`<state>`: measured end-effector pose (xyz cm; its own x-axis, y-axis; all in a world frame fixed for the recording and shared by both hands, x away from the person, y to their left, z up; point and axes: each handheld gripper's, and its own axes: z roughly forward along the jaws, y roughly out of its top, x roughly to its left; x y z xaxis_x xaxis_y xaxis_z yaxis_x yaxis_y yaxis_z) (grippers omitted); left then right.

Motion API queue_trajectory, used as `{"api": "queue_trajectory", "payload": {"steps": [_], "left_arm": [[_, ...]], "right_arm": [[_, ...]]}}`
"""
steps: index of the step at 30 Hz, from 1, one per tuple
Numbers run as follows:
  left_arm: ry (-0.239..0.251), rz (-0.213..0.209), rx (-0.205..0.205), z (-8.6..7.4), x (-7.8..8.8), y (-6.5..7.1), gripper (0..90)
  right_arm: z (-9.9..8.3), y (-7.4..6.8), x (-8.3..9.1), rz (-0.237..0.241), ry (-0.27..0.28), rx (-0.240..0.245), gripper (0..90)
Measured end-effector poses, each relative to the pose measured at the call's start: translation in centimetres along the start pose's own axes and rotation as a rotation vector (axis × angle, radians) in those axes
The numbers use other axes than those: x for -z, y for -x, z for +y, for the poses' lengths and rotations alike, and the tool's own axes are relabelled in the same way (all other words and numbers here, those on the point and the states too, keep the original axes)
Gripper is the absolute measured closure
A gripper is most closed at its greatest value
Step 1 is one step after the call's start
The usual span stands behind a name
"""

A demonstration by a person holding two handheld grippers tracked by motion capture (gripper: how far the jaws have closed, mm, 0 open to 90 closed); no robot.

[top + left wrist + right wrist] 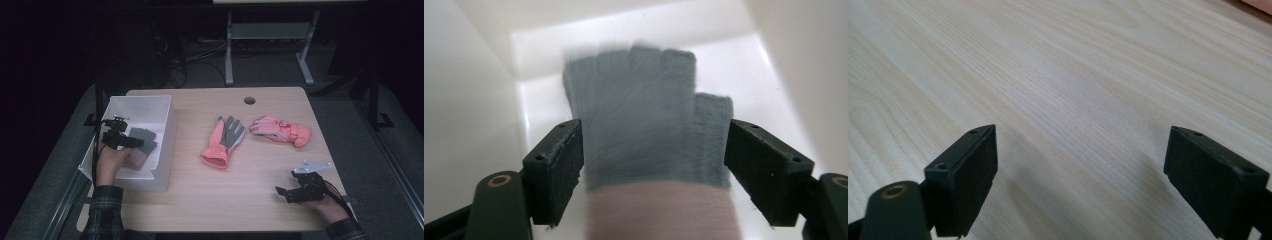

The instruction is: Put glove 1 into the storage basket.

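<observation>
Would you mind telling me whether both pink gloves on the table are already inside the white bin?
No, both pink gloves lie on the bare table, to the right of the white bin.

Grey-and-pink glove (649, 130) in white bin (162, 107)

3 gloves in all. 2 of them lie on the bare table (250, 200) near the centre of the high view: 1 pink glove with a grey palm (223, 141) just left of centre, and 1 all-pink glove (281, 130) to its right. The 3rd is a grey glove with a pink cuff (649, 125), lying inside the white bin (165, 150) at the left of the frame. 1 bin, 1 wooden table.

2 grippers: 1 left gripper (131, 141) over the bin at the left edge, 1 right gripper (282, 192) at lower right. 2 hands hold them.
</observation>
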<state>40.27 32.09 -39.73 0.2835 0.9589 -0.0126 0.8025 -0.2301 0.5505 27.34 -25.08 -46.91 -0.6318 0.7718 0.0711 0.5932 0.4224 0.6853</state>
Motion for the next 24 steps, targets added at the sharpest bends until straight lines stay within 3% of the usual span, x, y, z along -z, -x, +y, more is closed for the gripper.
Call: {"api": "queue_trajectory", "payload": {"steps": [8,10,15,18,24], "left_arm": [[0.055,-0.036,-0.01,0.1,1.7,0.1,21.0],[0.096,-0.061,0.007,0.2,2.8,0.1,20.0],[0.145,-0.09,0.005,0.4,4.1,0.3,16.9],[0.141,-0.115,-0.054,0.8,5.1,1.0,16.3],[0.168,-0.179,-0.099,1.4,6.2,2.7,14.2]], "right_arm": [[0.0,-0.1,0.0,0.002,0.002,-0.001,13.6],[0.0,-0.1,0.0,0.003,0.001,-0.001,13.6],[0.0,-0.2,0.0,0.008,-0.012,0.005,13.5],[0.1,-0.2,0.0,0.01,-0.014,0.003,13.5],[0.2,-0.3,0.1,0.013,-0.016,0.013,13.3]]}}
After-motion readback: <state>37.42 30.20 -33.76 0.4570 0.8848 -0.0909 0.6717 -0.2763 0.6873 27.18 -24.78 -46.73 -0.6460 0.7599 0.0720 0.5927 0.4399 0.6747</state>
